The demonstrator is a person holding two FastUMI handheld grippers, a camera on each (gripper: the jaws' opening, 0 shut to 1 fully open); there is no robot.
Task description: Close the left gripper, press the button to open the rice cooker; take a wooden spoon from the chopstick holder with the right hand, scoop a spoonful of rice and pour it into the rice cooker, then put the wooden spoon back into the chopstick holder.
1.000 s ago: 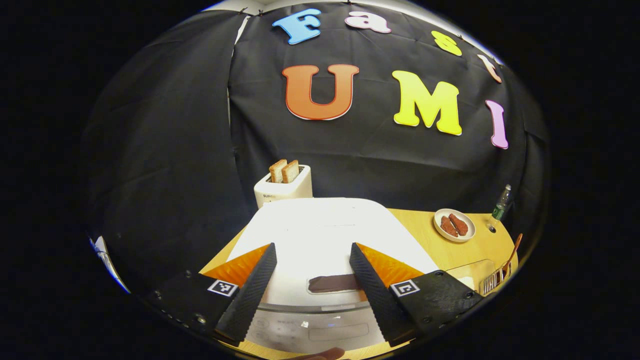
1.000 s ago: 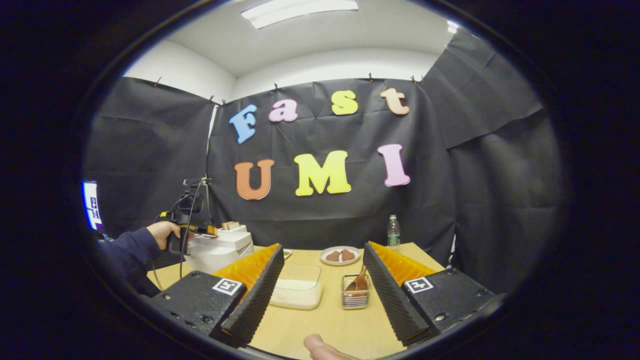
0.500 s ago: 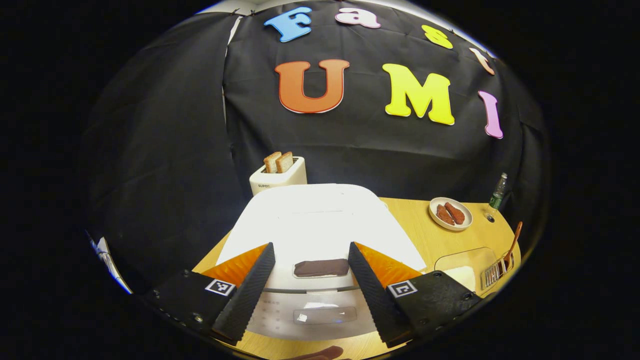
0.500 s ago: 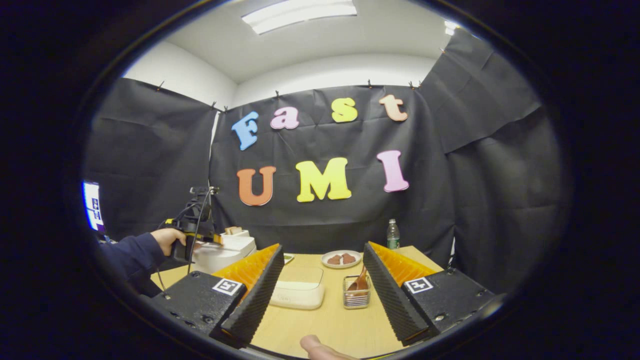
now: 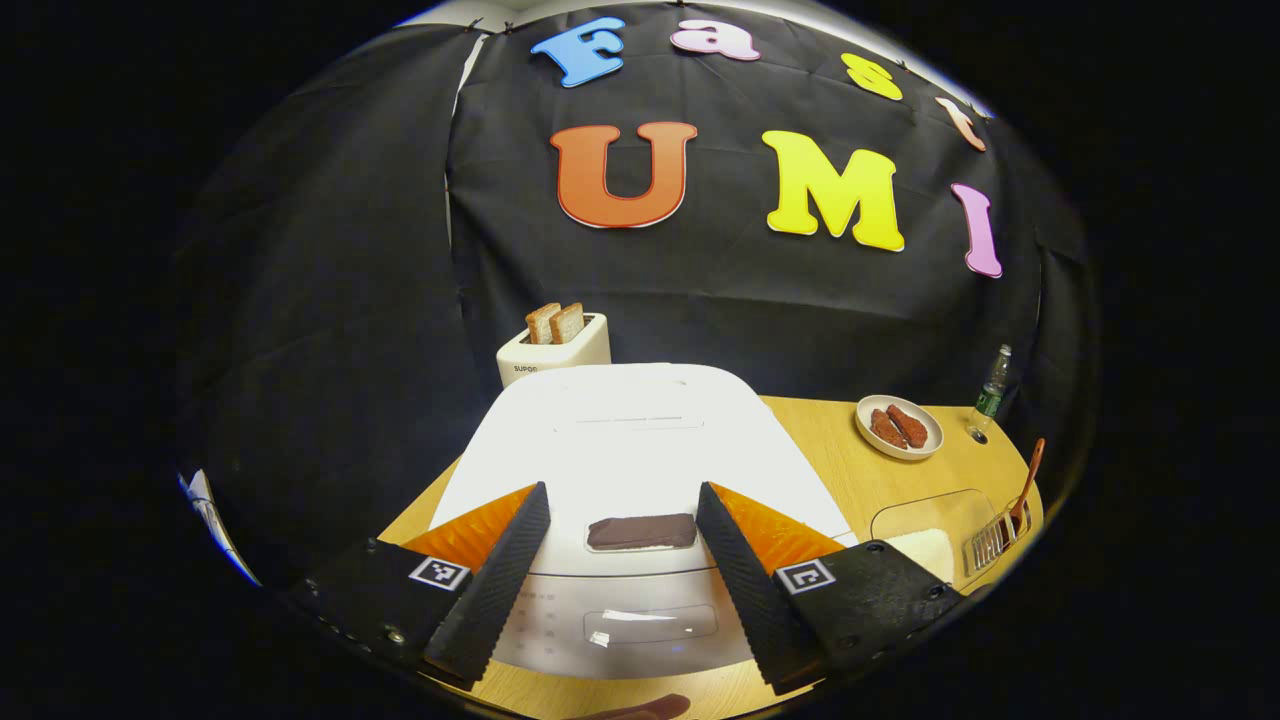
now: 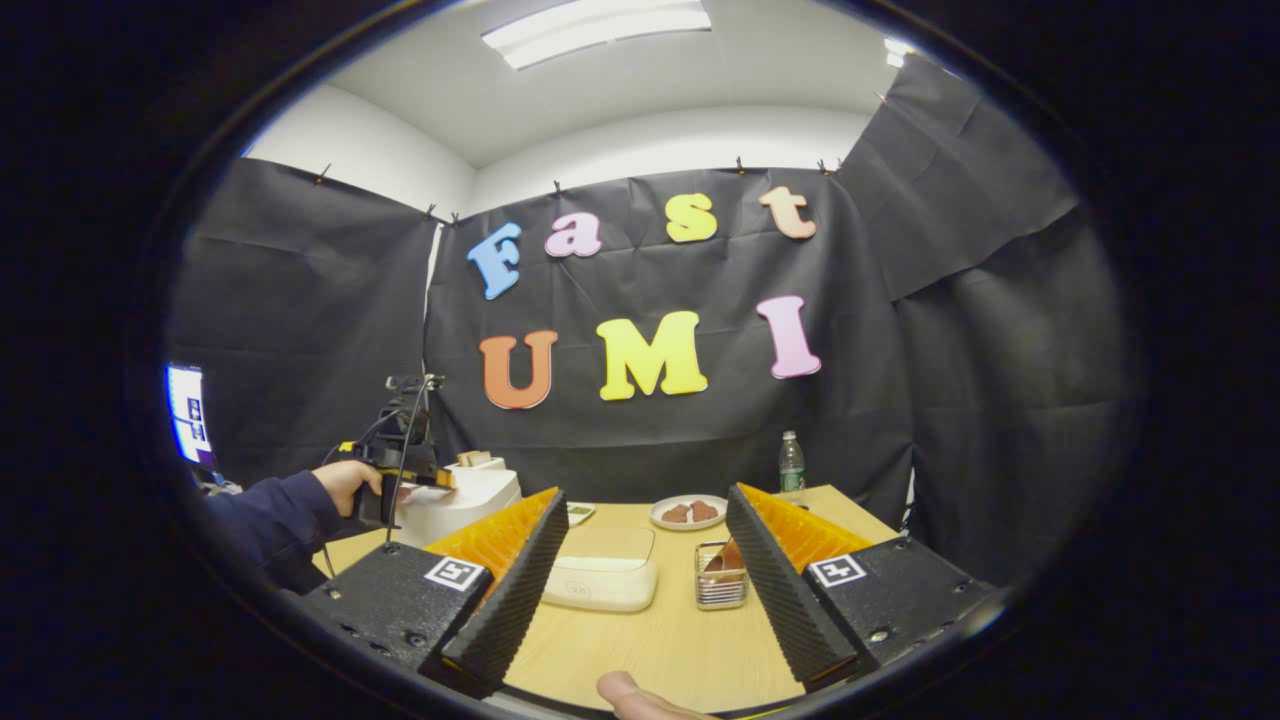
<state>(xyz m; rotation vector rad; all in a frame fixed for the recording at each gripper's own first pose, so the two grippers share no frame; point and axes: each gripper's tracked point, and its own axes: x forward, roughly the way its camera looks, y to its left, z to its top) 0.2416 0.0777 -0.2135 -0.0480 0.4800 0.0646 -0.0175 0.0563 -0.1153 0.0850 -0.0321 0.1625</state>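
Here the left hand-held gripper (image 5: 622, 570) is held wide apart, nothing between its fingers, poised over the front of the rice cooker (image 5: 630, 440), with the dark button (image 5: 641, 531) seen in the gap between the two fingers. The rice cooker is a white, rounded-square appliance with its lid shut and a pale control panel below the button; it is placed toward the left edge of the bench (image 5: 830, 450), with a toaster (image 5: 553, 352) behind it. The button is judged stiff and spring-loaded, so a firm push with brought-together fingertips would be needed; the glossy lid is probably slippery and is best left untouched. The right hand-held gripper (image 6: 645, 590) is likewise spread wide and empty, well back from the things on the bench. The wooden spoon (image 6: 722, 558) is stood in the wire chopstick holder (image 6: 721, 587), just beside a clear lidded rice box (image 6: 603, 580) near mid-bench. The spoon is judged light, rigid and smooth; its handle should be taken, though little of it can be made out in the right gripper view. A plate (image 6: 686, 512) and a bottle (image 6: 791, 463) are set toward the far edge.
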